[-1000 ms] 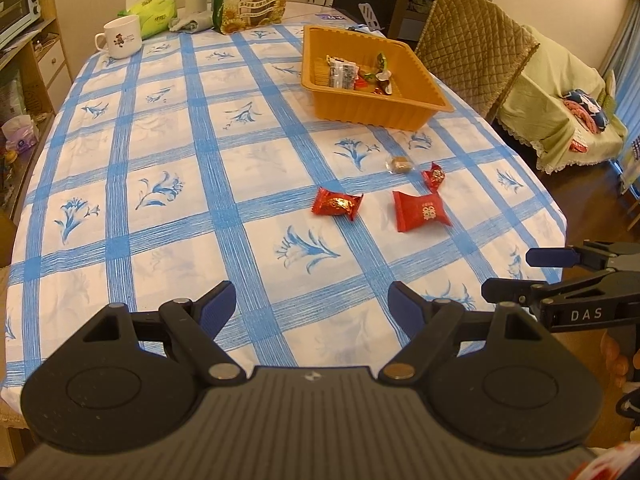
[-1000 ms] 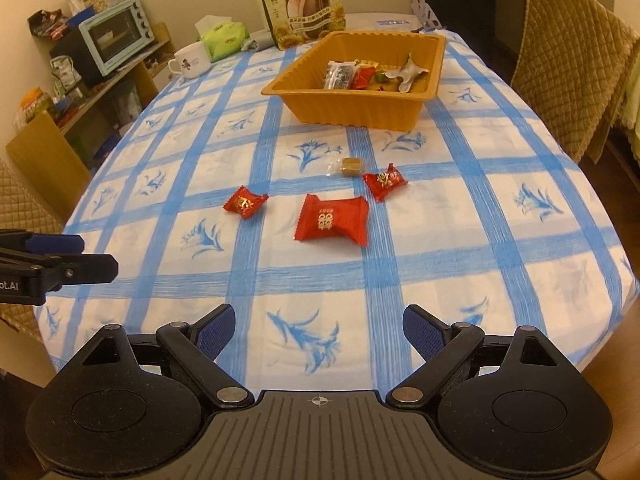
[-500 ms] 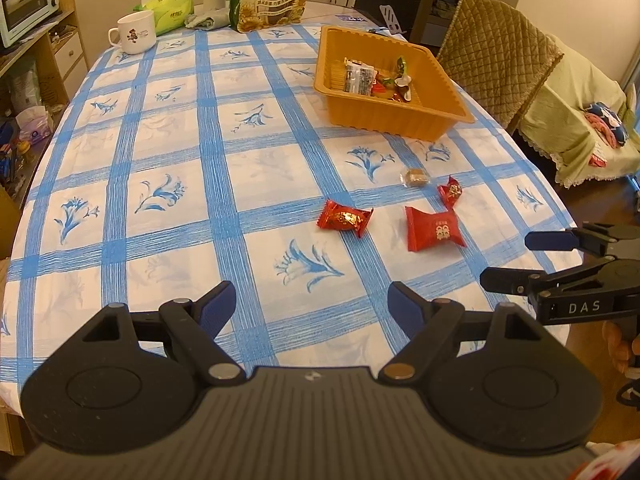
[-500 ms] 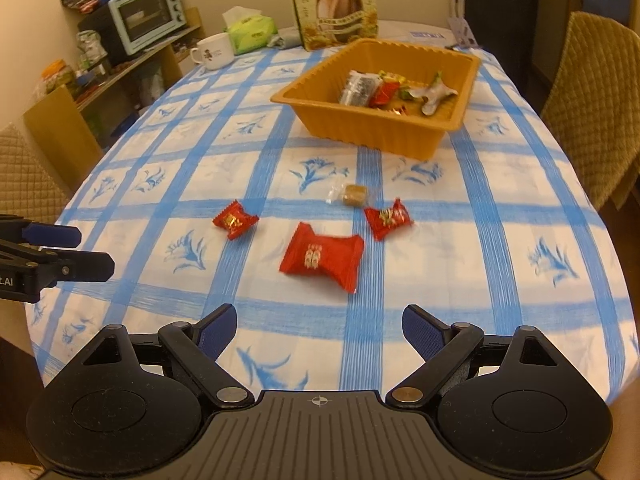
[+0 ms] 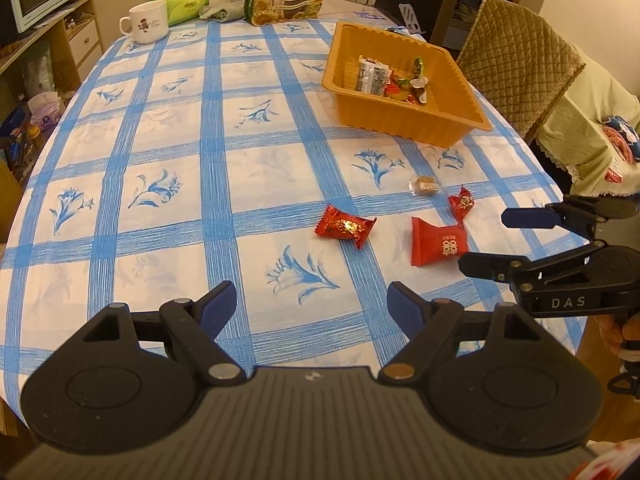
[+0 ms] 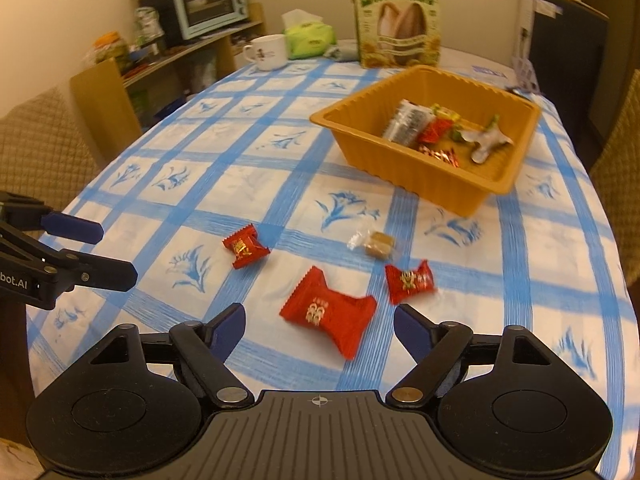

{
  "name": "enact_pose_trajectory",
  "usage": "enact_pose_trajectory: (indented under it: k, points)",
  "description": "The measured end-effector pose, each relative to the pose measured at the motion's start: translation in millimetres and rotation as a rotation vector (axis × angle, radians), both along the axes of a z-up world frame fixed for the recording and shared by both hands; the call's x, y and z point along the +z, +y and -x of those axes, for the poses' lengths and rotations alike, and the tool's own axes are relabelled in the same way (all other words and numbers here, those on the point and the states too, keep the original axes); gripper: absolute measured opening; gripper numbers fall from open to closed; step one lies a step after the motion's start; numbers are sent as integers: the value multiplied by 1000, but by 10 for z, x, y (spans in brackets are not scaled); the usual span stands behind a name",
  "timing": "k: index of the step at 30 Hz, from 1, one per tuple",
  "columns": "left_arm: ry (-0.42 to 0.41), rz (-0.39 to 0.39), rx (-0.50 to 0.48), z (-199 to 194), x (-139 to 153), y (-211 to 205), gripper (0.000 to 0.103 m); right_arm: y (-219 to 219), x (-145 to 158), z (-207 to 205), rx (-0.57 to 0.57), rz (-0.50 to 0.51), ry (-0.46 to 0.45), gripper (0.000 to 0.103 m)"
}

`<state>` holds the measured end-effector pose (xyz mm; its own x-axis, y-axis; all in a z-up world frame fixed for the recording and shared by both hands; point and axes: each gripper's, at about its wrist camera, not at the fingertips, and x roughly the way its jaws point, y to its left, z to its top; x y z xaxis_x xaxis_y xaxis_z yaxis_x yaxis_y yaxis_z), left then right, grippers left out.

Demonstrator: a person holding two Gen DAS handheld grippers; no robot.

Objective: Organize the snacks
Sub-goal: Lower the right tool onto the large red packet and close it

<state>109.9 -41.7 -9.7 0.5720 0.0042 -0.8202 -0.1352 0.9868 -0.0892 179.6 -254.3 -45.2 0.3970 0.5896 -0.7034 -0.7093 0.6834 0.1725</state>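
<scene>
Several loose snacks lie on the blue-checked tablecloth: a big red packet, a small red candy, another red candy and a clear-wrapped brown sweet. An orange tray behind them holds several snacks. My right gripper is open and empty, just in front of the big red packet. My left gripper is open and empty, short of the candies.
A sunflower-seed bag, a white mug, a tissue pack stand at the table's far end. A toaster oven sits on a shelf at left. Padded chairs stand around the table.
Both grippers have moved forward over the table toward the loose snacks. The right one has closed in on the big red packet. Both stay open.
</scene>
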Motion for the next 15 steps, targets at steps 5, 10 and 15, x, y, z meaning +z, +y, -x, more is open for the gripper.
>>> enact_pose_trajectory:
  k: [5, 10, 15]
  points:
    - [13, 0, 33, 3, -36, 6, 81, 87, -73, -99, 85, 16, -16, 76]
    - [27, -1, 66, 16, -68, 14, 81, 201, -178, -180, 184, 36, -27, 68]
    - [37, 0, 91, 31, -93, 26, 81, 273, -278, -252, 241, 60, -41, 66]
